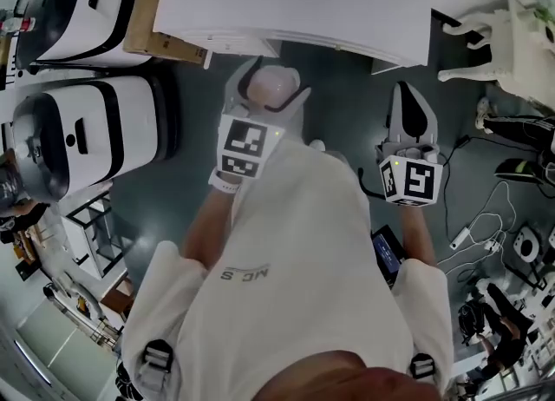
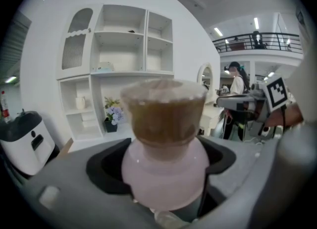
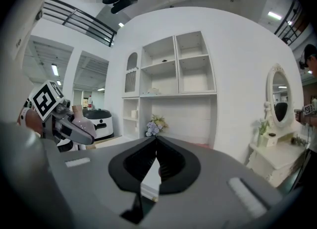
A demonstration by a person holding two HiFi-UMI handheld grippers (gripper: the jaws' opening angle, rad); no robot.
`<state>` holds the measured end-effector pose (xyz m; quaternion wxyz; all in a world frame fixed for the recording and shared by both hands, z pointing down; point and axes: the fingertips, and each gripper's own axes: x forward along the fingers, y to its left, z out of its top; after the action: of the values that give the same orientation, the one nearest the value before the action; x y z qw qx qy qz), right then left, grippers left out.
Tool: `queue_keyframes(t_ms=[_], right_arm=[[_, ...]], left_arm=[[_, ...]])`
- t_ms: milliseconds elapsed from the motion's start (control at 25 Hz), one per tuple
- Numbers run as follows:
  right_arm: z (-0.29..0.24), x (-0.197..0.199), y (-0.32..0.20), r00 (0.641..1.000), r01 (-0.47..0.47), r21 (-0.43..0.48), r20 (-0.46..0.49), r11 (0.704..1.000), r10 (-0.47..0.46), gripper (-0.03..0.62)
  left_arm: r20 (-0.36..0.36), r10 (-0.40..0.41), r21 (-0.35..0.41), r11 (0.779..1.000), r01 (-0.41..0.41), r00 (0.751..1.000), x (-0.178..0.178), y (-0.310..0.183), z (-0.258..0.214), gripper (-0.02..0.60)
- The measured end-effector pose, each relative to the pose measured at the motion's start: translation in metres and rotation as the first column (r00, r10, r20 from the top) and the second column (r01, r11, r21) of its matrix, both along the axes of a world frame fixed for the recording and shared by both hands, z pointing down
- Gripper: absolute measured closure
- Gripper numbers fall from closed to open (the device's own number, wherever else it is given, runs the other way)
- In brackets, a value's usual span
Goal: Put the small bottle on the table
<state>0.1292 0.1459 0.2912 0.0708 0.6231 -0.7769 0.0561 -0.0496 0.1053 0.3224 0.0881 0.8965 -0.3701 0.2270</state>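
Observation:
The small bottle (image 2: 166,158) is pale pink with a round body and a brownish neck, and it fills the middle of the left gripper view. My left gripper (image 1: 264,74) is shut on it, holding it upright in the air just short of the white table (image 1: 295,0). The head view shows the small bottle (image 1: 273,85) as a pink dome between the fingers. My right gripper (image 1: 406,95) hangs to the right over the dark floor, its jaws shut and empty. In the right gripper view the right gripper (image 3: 157,146) has its black pads touching, with the left gripper (image 3: 64,124) at far left.
Two white-and-black machines (image 1: 87,9) (image 1: 87,130) stand on the floor at left. A cardboard box (image 1: 156,17) sits beside the table. A white vanity (image 1: 520,35) and cables (image 1: 486,234) are at right. A white shelf unit (image 2: 119,74) with flowers (image 2: 113,116) lines the wall ahead.

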Motion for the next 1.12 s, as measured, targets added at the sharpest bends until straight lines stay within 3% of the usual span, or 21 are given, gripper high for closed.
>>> queue_keyframes(t_ms=[320, 520, 720, 1120], right_arm=[[0.006, -0.009, -0.157, 0.999, -0.044, -0.046, -0.026, 0.998, 0.042, 0.595], [-0.008, -0.019, -0.231, 0.993, -0.114, -0.015, -0.044, 0.993, 0.113, 0.595], [0.003, -0.013, -0.276, 0.985, -0.171, -0.048, -0.015, 0.984, 0.17, 0.595], [0.032, 0.003, -0.316, 0.989, -0.141, -0.09, -0.054, 0.986, 0.136, 0.595]], left_arm=[[-0.024, 0.094, -0.001, 0.996, -0.094, 0.995, 0.009, -0.159, 0.002, 0.176], [-0.042, 0.112, -0.013, 0.994, -0.113, 0.993, -0.006, -0.237, 0.0, 0.176], [-0.028, 0.133, -0.026, 0.991, -0.133, 0.991, 0.001, -0.295, 0.013, 0.176], [-0.026, 0.132, -0.068, 0.989, -0.134, 0.991, 0.037, -0.352, 0.041, 0.176]])
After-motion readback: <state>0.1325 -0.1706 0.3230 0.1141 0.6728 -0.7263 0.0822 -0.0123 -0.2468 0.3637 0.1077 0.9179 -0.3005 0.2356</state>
